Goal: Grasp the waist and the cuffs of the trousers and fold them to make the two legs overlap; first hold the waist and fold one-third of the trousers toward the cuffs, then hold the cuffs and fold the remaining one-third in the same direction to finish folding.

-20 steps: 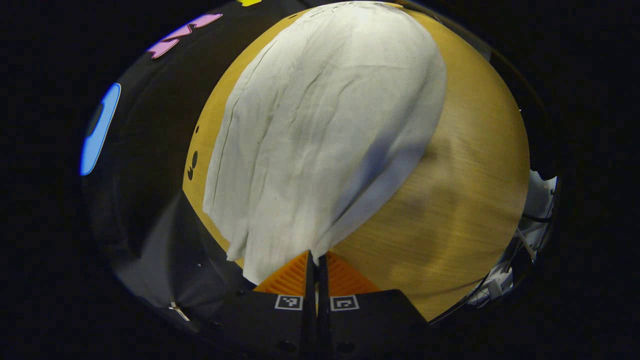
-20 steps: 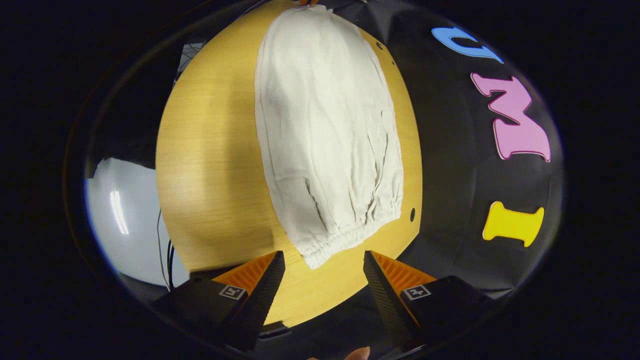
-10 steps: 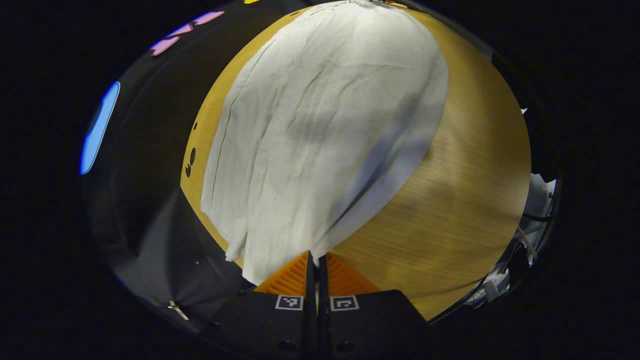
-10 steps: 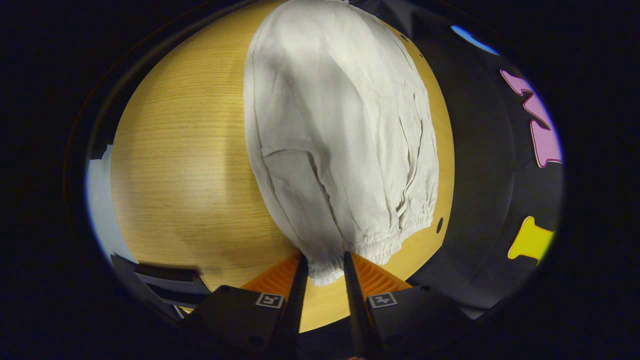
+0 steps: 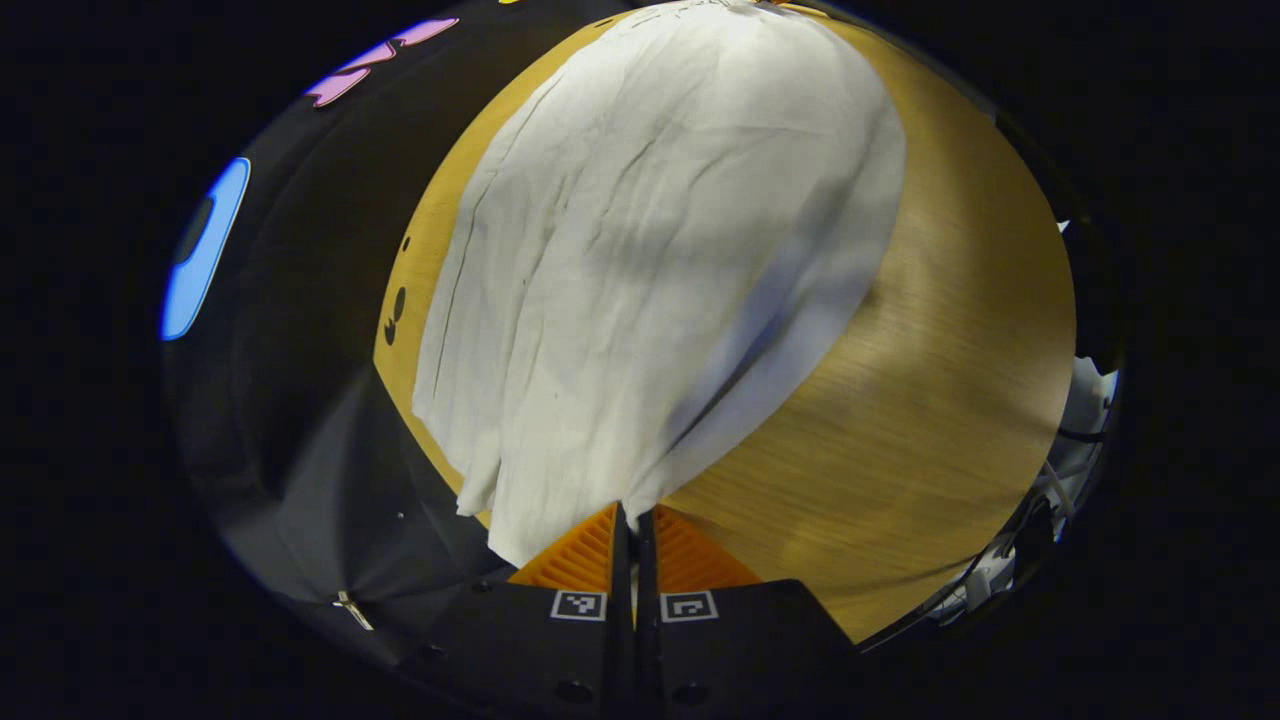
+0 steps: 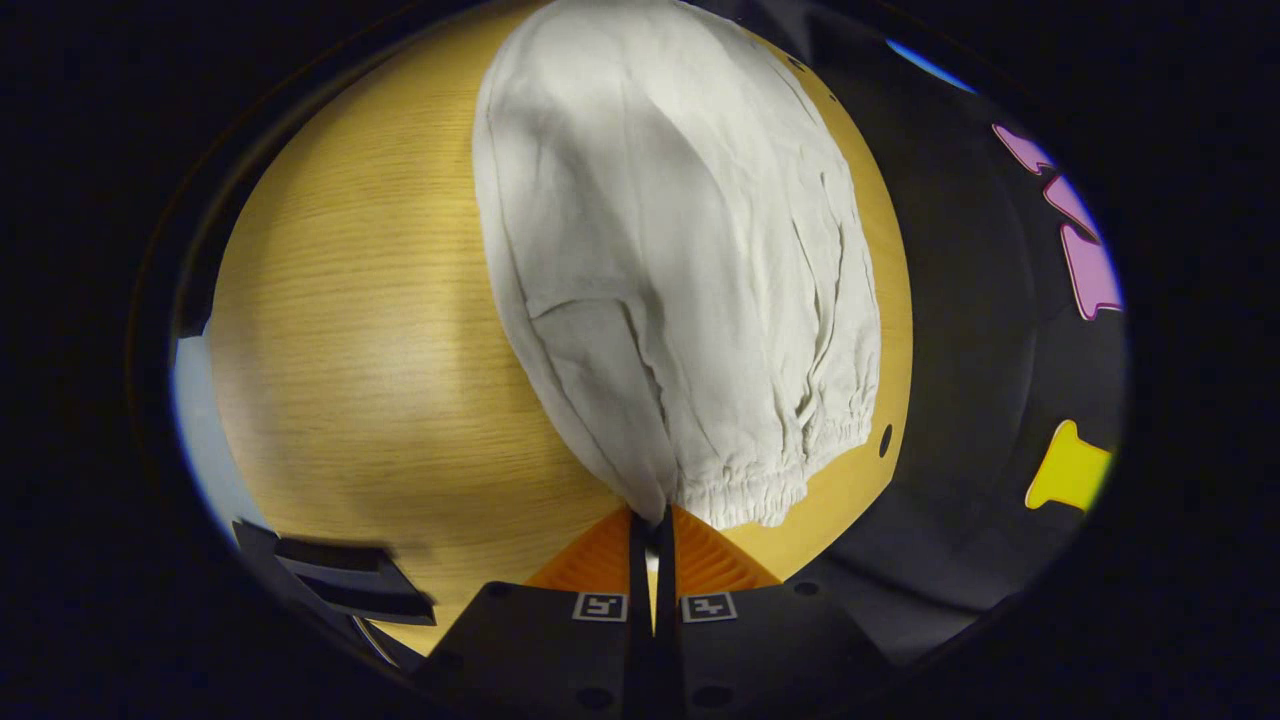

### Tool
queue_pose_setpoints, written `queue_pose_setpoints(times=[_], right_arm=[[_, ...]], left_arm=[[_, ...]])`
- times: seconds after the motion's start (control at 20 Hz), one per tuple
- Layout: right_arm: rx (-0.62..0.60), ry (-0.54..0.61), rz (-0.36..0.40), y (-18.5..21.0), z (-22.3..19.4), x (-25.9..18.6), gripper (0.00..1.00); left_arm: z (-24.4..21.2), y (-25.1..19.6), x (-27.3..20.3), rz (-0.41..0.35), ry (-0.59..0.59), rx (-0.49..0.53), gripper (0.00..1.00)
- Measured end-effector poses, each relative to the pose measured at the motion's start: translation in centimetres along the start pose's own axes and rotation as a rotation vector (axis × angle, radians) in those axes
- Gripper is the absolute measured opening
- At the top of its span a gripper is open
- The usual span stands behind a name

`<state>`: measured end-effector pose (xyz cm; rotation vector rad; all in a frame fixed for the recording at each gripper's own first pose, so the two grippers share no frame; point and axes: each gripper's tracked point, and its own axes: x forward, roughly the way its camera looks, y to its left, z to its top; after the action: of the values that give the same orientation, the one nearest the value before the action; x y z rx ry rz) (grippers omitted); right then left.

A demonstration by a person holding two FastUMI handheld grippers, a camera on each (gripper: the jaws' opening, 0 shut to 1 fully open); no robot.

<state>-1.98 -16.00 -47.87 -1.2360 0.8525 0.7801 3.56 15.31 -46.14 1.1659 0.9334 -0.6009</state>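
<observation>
Trousers: a pale, off-white pair of trousers [image 5: 650,260] lies lengthwise on the round wooden tabletop [image 5: 930,400], wrinkled, with soft creases running along the cloth. In the right gripper view the same garment [image 6: 680,260] stretches away from the camera across the tabletop [image 6: 380,360].

Cuff end: in the left gripper view the near, plain-hemmed end of the cloth rises off the wood toward the camera, casting a shadow on the tabletop beside it.

Waist end: in the right gripper view the gathered, elastic waist [image 6: 760,490] sits at the near edge of the garment, close to the tabletop's rim, its left corner pulled into a point.

Left gripper: the left gripper [image 5: 632,520] has its jaws pressed together on the near corner of the cuff end, the fabric fanning out from the pinch.

Right gripper: the right gripper [image 6: 652,525] has its jaws closed to a thin slit on the corner of the waist; a sliver of pale cloth shows between them.

Surroundings: the booth's black cloth wall [image 6: 960,300] hangs behind the tabletop; small dark holes [image 5: 392,315] mark the wood near the far edge of the trousers in the left gripper view.
</observation>
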Motion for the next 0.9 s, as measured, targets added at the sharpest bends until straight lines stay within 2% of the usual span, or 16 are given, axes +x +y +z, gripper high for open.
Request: queue_pose_setpoints(times=[0.3, 0.65, 0.9], right_arm=[[0.126, -0.03, -0.07, -2.4, 0.9, -3.3, 0.05], [0.353, -0.046, -0.243, -10.2, 2.3, -6.6, 0.05], [0.399, -0.01, -0.334, -15.4, 2.4, -5.9, 0.05]], left_arm=[[1.1, 1.6, -1.6, 0.073, -0.035, -0.117, 0.05], [2.6, 7.7, -4.0, 0.219, -0.075, -0.232, 0.05], [5.2, 12.6, -3.8, 0.3, -0.119, -0.275, 0.05]])
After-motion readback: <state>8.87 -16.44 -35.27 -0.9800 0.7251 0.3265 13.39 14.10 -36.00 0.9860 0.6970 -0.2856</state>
